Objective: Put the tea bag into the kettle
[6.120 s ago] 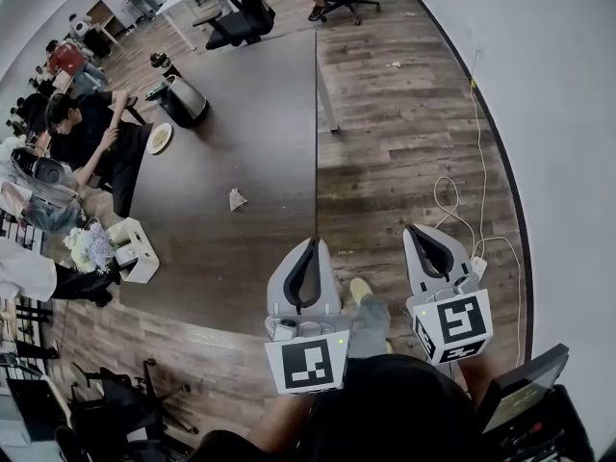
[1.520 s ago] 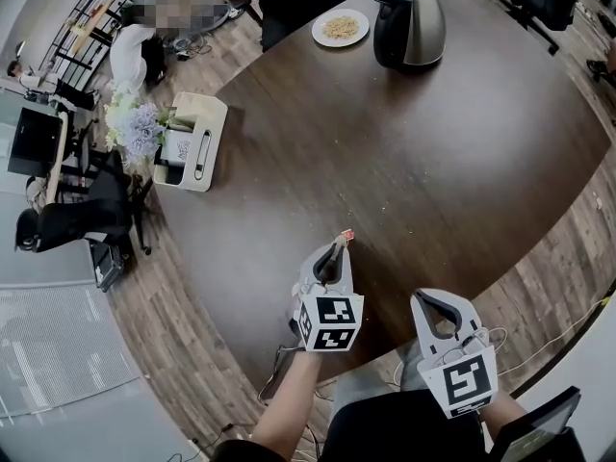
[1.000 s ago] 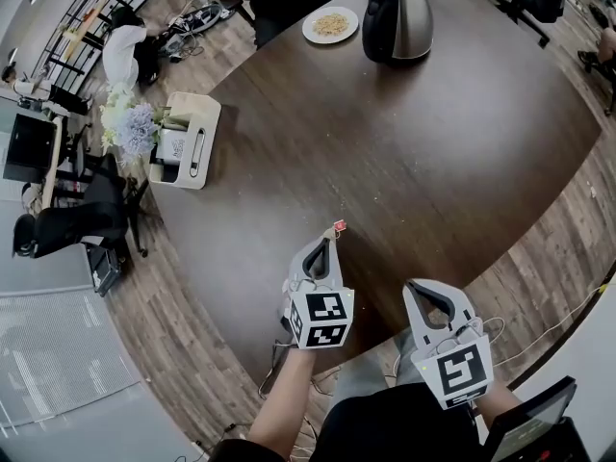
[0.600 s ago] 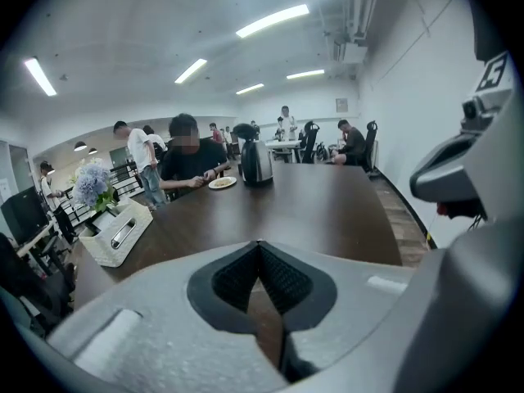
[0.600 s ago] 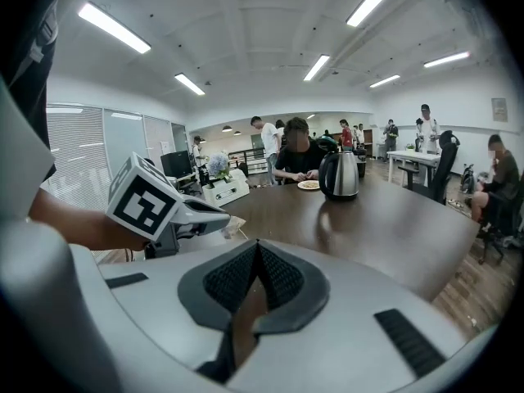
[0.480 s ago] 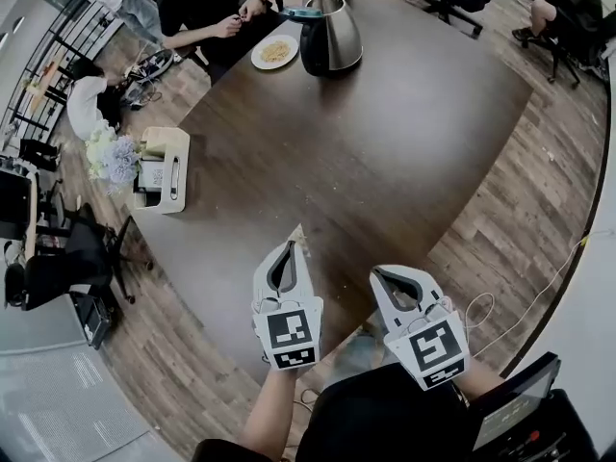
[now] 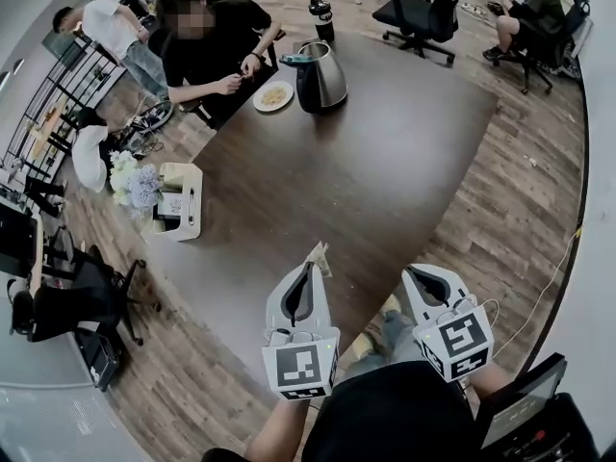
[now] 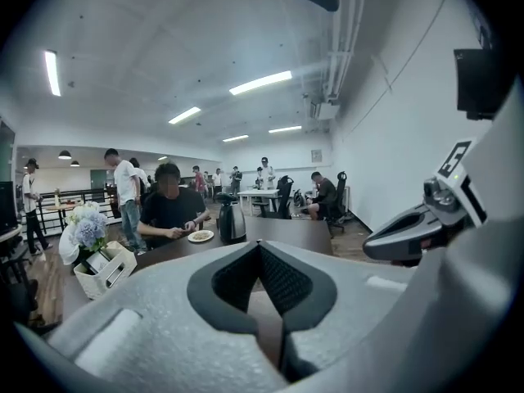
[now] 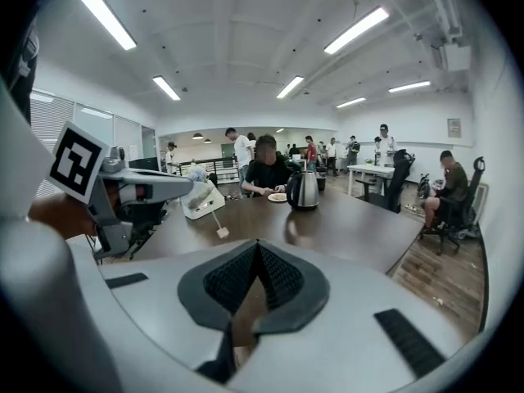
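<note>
The table (image 7: 385, 162) is dark brown, the floor (image 7: 520, 162) a lighter brown, in wood planks. The kettle (image 7: 322, 80) is silver, the plate (image 7: 274, 95) white. The left gripper (image 7: 310, 264) and the right gripper (image 7: 409, 269) are pale grey (with black-and-white square markers (image 7: 299, 366)). The tea bag (image 7: 319, 257) is pale beige.

The kettle (image 7: 320, 77) stands at the far end of the table (image 7: 385, 171), the plate (image 7: 274, 95) just left of it and the bottle (image 7: 320, 19) behind it. The box (image 7: 181, 200) sits at the table's left edge, flowers (image 7: 133, 176) on its left. At the near edge, the tea bag (image 7: 319, 257) is at the left gripper's (image 7: 310, 264) tips; the right gripper (image 7: 412, 269) is to their right.
</note>
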The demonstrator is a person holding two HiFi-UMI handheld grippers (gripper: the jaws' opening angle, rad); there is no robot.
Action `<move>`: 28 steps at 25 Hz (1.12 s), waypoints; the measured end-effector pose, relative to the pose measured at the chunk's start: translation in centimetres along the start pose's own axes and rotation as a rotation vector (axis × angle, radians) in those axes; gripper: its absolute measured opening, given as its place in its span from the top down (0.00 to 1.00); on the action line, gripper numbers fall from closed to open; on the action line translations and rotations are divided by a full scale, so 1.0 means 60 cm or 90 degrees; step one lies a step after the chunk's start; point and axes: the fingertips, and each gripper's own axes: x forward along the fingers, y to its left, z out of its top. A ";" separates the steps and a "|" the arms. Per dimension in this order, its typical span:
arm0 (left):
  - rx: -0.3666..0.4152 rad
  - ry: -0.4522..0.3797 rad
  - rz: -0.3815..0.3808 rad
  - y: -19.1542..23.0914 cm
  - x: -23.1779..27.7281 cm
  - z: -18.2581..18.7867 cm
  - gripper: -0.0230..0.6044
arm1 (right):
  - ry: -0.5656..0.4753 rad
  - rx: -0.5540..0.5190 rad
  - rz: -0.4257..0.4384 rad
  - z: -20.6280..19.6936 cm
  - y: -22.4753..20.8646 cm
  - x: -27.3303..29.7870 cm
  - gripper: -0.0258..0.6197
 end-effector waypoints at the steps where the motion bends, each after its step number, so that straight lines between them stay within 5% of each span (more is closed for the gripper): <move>1: 0.002 -0.007 -0.008 -0.005 -0.009 0.005 0.95 | -0.006 0.010 -0.015 0.003 -0.008 -0.012 0.96; 16: 0.002 -0.101 -0.083 -0.078 -0.069 0.075 0.95 | -0.056 0.041 -0.186 0.000 -0.091 -0.169 0.96; 21: 0.003 -0.124 -0.078 -0.104 -0.061 0.102 0.95 | -0.067 0.051 -0.195 0.001 -0.134 -0.183 0.96; 28: 0.023 -0.113 -0.020 -0.139 -0.010 0.134 0.95 | -0.069 0.040 -0.137 0.010 -0.218 -0.145 0.96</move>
